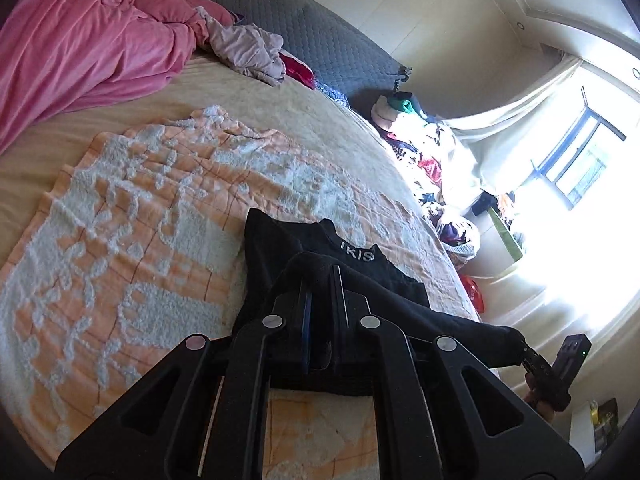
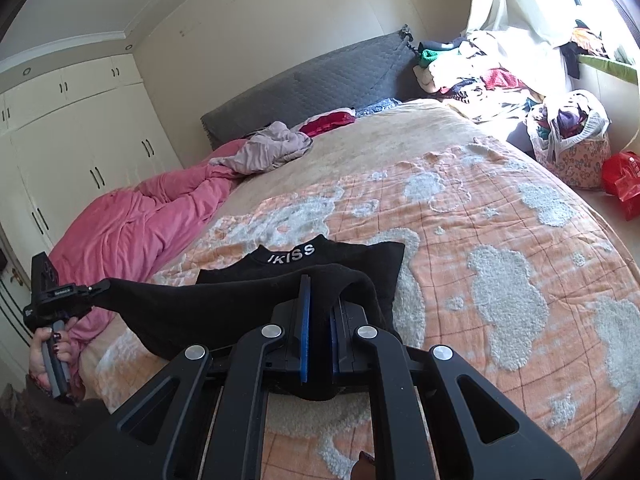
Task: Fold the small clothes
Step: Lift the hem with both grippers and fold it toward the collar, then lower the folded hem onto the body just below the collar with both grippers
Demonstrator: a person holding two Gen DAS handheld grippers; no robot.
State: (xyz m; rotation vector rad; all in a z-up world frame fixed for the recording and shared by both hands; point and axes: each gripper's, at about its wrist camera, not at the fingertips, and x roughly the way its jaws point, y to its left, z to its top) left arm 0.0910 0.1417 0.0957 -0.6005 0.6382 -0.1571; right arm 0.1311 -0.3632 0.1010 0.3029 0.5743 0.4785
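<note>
A small black garment (image 1: 360, 276) with a white-lettered neckband (image 2: 291, 253) lies on the orange and white blanket (image 1: 120, 220) on the bed. My left gripper (image 1: 322, 276) is shut on one corner of its near edge. My right gripper (image 2: 320, 292) is shut on the other corner. The near edge hangs lifted and stretched between the two grippers, while the neck end rests flat on the blanket (image 2: 500, 240). The right gripper also shows in the left wrist view (image 1: 526, 350) and the left gripper in the right wrist view (image 2: 102, 286).
A pink duvet (image 1: 80, 40) and a crumpled pale garment (image 1: 248, 48) lie by the grey headboard (image 2: 320, 76). A clothes heap (image 2: 480, 68), a full bag (image 2: 568, 136) and a red bag (image 2: 624, 180) sit beside the bed by the window. White wardrobes (image 2: 80, 140) stand at the left.
</note>
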